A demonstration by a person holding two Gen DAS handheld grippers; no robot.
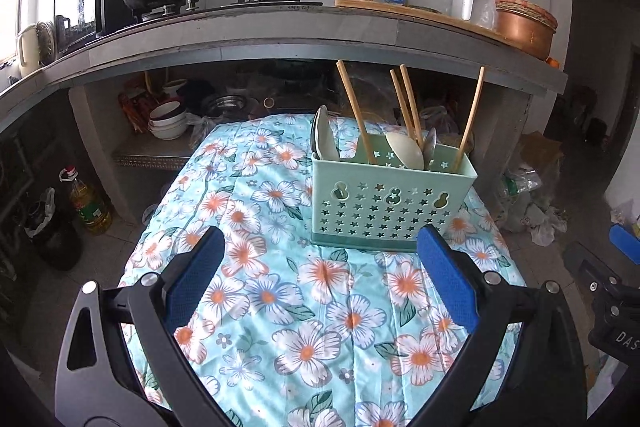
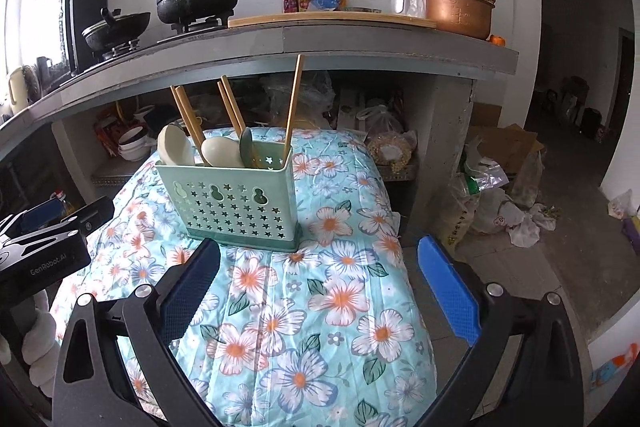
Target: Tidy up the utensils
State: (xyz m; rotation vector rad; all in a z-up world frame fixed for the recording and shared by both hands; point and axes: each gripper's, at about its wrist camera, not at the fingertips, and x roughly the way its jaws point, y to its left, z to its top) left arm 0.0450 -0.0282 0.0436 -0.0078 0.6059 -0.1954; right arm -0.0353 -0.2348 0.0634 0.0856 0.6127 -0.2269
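Our left claw point(image 1: 320, 267) hung with its jaws wide apart and empty, and our right claw point(image 2: 318, 277) likewise, both above the floral cloth point(image 1: 280, 287) covering the tabletop. Just beyond them stood the green utensil caddy point(image 1: 384, 203), holding chopsticks point(image 1: 356, 111) upright and spoons point(image 1: 404, 149) leaning inside. We judged the chopsticks light, stiff and somewhat slippery, best pinched mid-shaft; the pale spoons looked ceramic and breakable, so their handles seemed the safer hold.
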